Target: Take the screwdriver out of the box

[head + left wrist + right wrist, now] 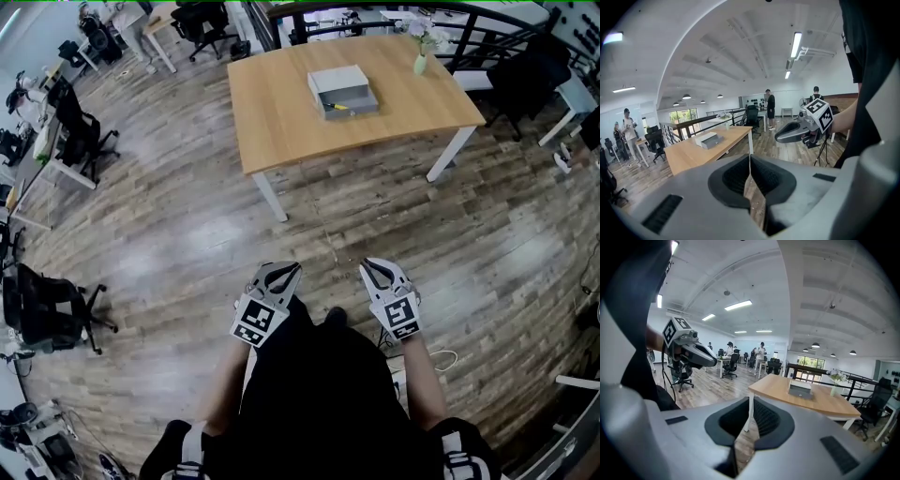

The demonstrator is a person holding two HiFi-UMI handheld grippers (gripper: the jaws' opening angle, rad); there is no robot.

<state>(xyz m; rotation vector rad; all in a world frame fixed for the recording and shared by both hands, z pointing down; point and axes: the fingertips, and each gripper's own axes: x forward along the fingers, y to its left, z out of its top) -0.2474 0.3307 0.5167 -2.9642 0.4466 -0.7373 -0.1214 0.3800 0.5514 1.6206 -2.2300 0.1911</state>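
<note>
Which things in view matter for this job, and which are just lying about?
For the job: box; screwdriver inside it; table under it; left gripper and right gripper, both shut and empty, far from the table.

Lying about: vase of flowers on the table; black office chair.

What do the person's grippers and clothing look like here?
The left gripper and right gripper are both light grey, with black ribbed pads and a cube of black-and-white square markers. The person wears a black top.
</note>
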